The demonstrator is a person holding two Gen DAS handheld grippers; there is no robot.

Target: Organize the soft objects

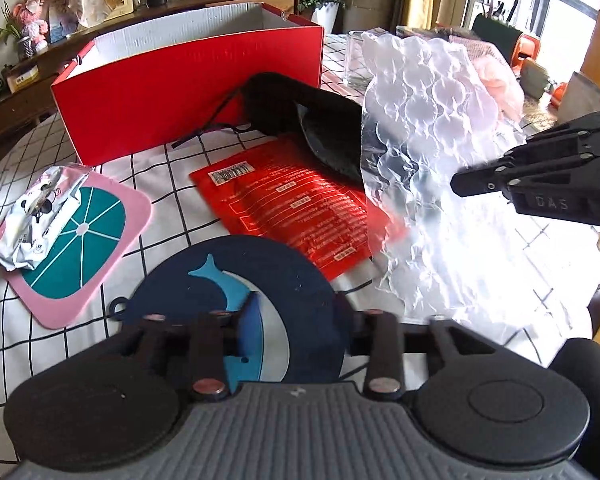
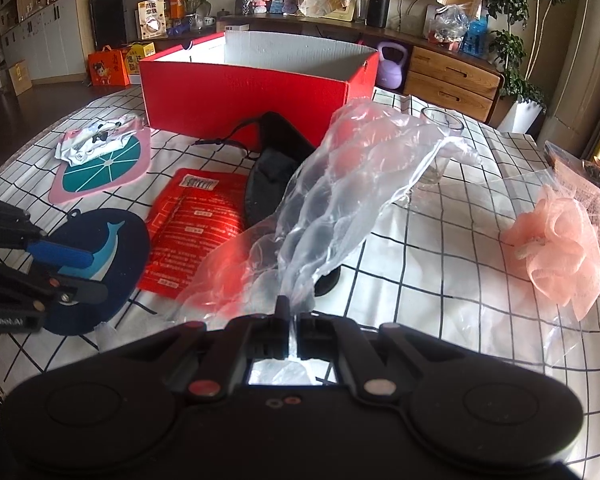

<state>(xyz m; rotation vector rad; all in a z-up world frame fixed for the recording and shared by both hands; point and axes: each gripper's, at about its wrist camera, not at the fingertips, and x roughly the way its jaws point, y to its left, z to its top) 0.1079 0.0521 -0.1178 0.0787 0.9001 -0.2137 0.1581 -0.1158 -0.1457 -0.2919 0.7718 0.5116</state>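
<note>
My right gripper (image 2: 294, 312) is shut on a sheet of clear bubble wrap (image 2: 340, 188) and holds it up above the table; the sheet also shows in the left wrist view (image 1: 428, 152), with the right gripper (image 1: 456, 184) at its right edge. My left gripper (image 1: 296, 316) is open over a dark blue whale mat (image 1: 236, 280), with one blue-padded finger (image 2: 60, 254) showing in the right wrist view. A red open box (image 2: 260, 88) stands at the back. A black eye mask (image 1: 308, 120) leans on it above a red flat packet (image 1: 296, 204).
A pink and teal mat (image 1: 88, 248) with a tissue pack (image 1: 36, 216) lies at the left. A glass (image 2: 440, 140) stands right of the box. A pink mesh puff (image 2: 556, 244) in clear film lies at the far right. The checked tablecloth (image 2: 440, 280) covers the table.
</note>
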